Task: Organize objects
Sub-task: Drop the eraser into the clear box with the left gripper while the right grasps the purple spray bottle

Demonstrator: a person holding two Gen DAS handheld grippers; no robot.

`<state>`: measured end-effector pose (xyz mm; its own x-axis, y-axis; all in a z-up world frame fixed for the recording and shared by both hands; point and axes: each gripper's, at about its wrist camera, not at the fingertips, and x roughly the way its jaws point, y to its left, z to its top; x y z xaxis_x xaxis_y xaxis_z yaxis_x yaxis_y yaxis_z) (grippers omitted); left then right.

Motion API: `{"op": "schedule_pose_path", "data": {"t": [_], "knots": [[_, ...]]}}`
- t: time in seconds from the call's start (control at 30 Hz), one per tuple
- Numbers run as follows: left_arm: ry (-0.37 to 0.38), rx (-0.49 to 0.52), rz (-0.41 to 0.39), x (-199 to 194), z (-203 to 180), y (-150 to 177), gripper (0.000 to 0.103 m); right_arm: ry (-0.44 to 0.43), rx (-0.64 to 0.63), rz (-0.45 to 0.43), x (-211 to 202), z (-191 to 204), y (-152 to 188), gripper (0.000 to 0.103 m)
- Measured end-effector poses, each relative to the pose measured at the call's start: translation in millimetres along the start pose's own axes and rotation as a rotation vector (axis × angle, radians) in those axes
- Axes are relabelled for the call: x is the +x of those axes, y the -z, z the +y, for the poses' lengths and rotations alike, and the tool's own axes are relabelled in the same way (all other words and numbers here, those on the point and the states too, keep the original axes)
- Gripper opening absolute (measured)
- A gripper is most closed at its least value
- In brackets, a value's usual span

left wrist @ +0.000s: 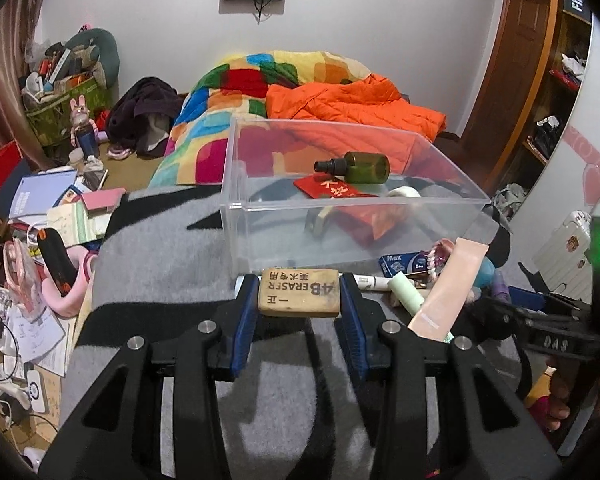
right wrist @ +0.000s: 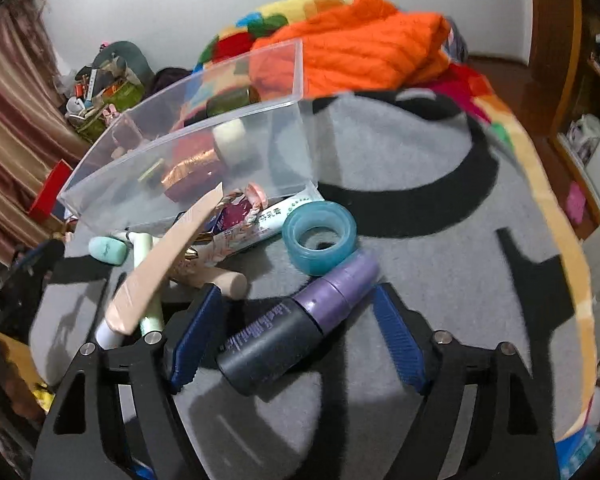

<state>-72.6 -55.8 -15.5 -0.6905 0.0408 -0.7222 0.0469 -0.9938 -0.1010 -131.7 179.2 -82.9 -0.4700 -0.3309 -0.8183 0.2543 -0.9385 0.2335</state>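
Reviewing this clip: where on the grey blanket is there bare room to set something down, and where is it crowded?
Free: the grey blanket right of the clear bin, beyond the teal tape roll; also left of the bin and the eraser. Inside, the bin's left half is bare. Crowded: the pile of tubes along the bin's near wall.

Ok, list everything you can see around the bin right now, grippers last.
bin: one, clear, on the grey blanket
bottle: one, green, lying in the bin
red packet: one, in the bin
eraser: one, tan, held in front of the bin
spray bottle: one, purple and black, lying on the blanket
tape roll: one, teal, beside the bin
tube: one, peach, in the pile by the bin
left gripper: shut on the eraser
right gripper: open around the spray bottle
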Motion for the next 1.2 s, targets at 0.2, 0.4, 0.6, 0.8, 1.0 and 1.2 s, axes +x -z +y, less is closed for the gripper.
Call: {"op": "schedule_pose_path", "data": {"t": [0.2, 0.4, 0.6, 0.8, 1.0, 1.2], "knots": [[0.004, 0.002, -0.003, 5.9, -3.8, -5.3, 0.04, -0.02, -0.009, -0.024, -17.1, -12.0, 12.6, 0.053], [0.005, 0.004, -0.005, 8.3, -7.0, -8.2, 0.04, 0.001, -0.019, -0.045, -26.7, -24.3, 14.5, 0.025], [0.002, 0.013, -0.022, 10.8, -11.1, -20.0, 0.04, 0.025, -0.009, -0.086, -39.3, -33.2, 10.2, 0.023], [0.007, 0.012, -0.044, 15.3, -10.4, -42.0, 0.04, 0.02, -0.032, -0.178, -63.1, -29.2, -9.6, 0.021], [0.027, 0.002, -0.059, 22.4, -7.5, -64.3, 0.04, -0.012, -0.07, -0.258, -81.9, -16.9, -35.7, 0.005], [0.015, 0.018, -0.016, 48.7, -5.2, -81.2, 0.04, 0.008, -0.131, -0.224, -69.9, -8.1, -43.5, 0.005]]}}
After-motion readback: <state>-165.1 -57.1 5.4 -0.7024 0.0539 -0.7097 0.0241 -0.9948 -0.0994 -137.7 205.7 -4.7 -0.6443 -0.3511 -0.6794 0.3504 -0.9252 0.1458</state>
